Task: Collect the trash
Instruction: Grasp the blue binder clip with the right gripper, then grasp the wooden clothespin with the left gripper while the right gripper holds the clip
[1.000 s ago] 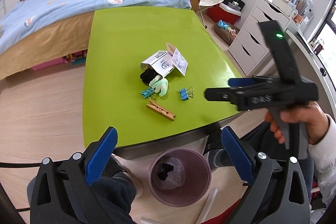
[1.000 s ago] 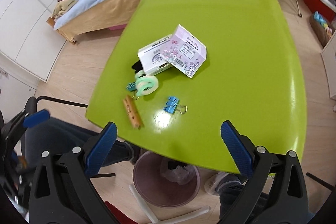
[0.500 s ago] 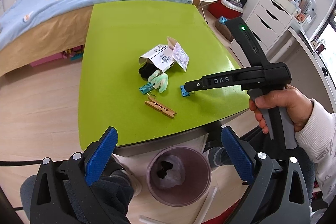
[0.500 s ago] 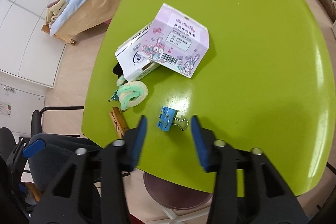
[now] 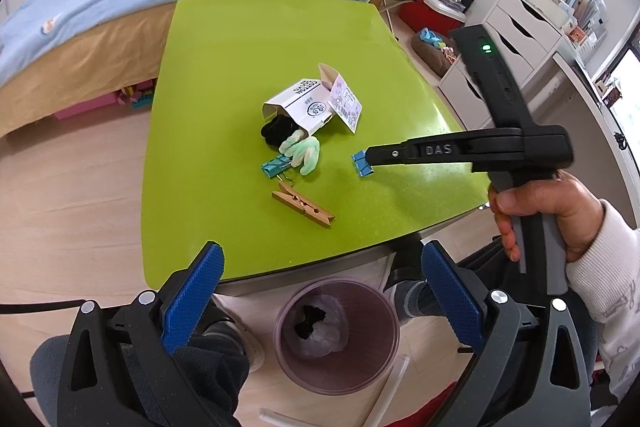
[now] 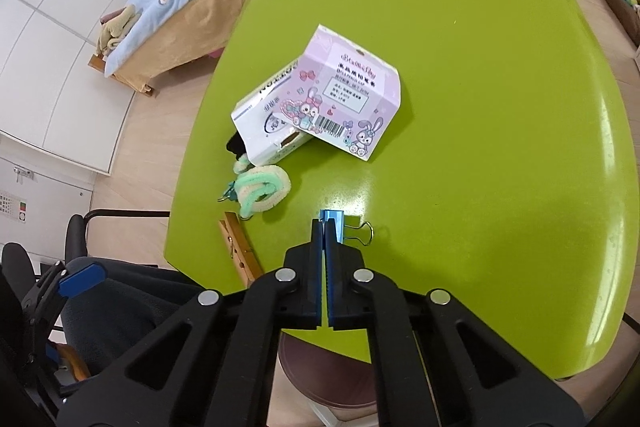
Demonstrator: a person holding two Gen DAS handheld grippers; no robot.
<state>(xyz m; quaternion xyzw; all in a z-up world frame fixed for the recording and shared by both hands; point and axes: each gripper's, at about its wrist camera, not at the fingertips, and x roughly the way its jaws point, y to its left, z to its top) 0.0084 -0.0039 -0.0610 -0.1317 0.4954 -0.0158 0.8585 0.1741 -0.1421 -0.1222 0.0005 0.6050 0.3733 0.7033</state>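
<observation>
On the green table (image 5: pixel 224 67) lie an open white carton (image 5: pixel 301 103) with a pink flap, a black and green fuzzy bundle (image 5: pixel 303 151), a teal binder clip (image 5: pixel 274 166), a wooden clothespin (image 5: pixel 303 208) and a blue binder clip (image 5: pixel 361 163). My right gripper (image 6: pixel 324 227) is shut on the blue binder clip (image 6: pixel 335 225), which rests at the table's surface; it also shows in the left wrist view (image 5: pixel 372 159). My left gripper (image 5: pixel 320 297) is open and empty above the purple trash bin (image 5: pixel 336 331), which holds a bag and dark scraps.
The carton (image 6: pixel 316 109), fuzzy bundle (image 6: pixel 262 189) and clothespin (image 6: pixel 238 247) lie left of my right gripper. A bed (image 5: pixel 120 3) stands behind the table, white drawers (image 5: pixel 516 39) to the right, an office chair (image 6: pixel 80 235) to the left.
My right gripper moved down to the blue binder clip and closed on it. My left gripper stayed open above the bin.
</observation>
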